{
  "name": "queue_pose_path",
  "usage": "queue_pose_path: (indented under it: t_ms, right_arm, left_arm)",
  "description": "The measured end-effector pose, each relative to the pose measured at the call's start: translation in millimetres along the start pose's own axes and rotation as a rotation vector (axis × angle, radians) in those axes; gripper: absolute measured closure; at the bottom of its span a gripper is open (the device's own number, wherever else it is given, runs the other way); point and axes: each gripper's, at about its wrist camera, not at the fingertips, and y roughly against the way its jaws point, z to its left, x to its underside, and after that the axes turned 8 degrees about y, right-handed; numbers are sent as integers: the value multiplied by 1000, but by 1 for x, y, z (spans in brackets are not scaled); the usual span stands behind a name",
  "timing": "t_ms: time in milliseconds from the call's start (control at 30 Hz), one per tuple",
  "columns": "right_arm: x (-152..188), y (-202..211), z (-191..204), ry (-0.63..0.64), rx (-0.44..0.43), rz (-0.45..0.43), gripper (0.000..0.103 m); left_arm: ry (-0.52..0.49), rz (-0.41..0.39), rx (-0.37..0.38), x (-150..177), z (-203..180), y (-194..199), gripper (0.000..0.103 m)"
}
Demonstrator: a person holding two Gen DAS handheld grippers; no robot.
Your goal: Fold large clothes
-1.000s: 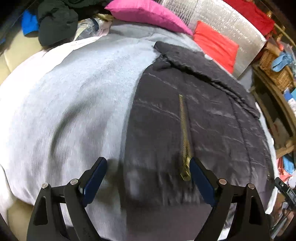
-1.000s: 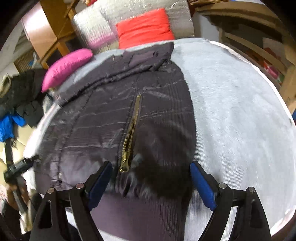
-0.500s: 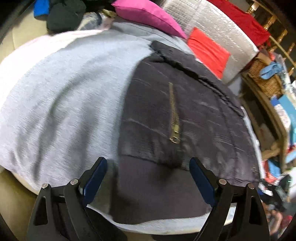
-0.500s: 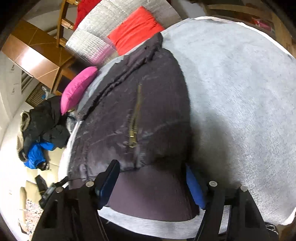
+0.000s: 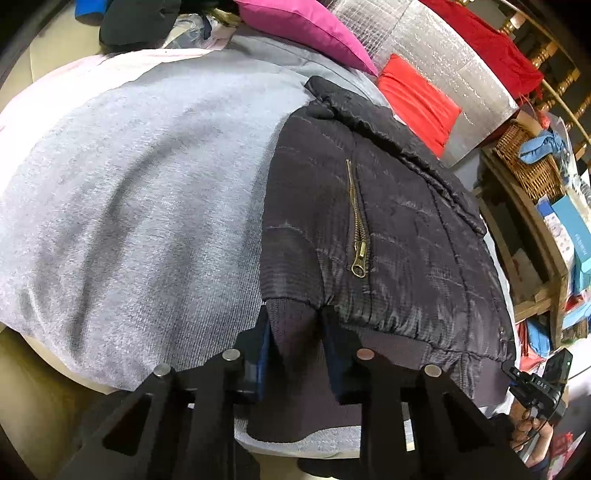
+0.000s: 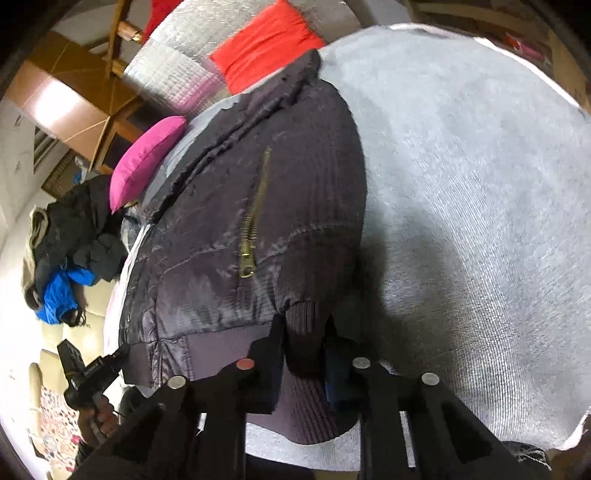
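The left gripper (image 5: 295,332), its jaws having just been closing, pinches a fold of the ribbed knit hem (image 5: 295,328) at the near left corner of a dark quilted padded jacket (image 5: 388,229). The right gripper (image 6: 303,343), its jaws likewise just closed in, clamps the same ribbed band (image 6: 303,332) at the near right corner. In both views the blue-padded black fingers press into the fabric with cloth bunched between them.

Just ahead of each gripper, a brass pocket zip (image 5: 358,236) runs away up the jacket, its pull hanging at the near end. The jacket lies flat on a pale grey fleece blanket (image 5: 129,184) that spreads wide to the left of the left gripper and to the right of the right one.

Beyond the jacket's far collar sit a red cushion (image 5: 417,99), a magenta cushion (image 5: 303,26) and a silver quilted foil panel (image 5: 443,55). Farther off, to the right gripper's left, a heap of dark and blue clothing (image 6: 66,258) lies on a cream surface.
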Motion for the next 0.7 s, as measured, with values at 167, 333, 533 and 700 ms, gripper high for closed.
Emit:
queue_pose_path:
  t_ms: [167,333,533,700]
  right_arm:
    - [2,-2,-8,-34,2,15,78]
    - [2,-5,-5,-15,-13,14,61]
    - [2,-8,-2,13,20,36,82]
    - [5,-7,3,32,26,49,86]
  left_arm:
    - [22,17,-1,1,4,-2,55]
    - [-62,6,-64,6,-11,-8,49]
    - [-156,-18,-186,14,-29,-9,79]
    - [-201,-29,-229,16,-37,-3,91]
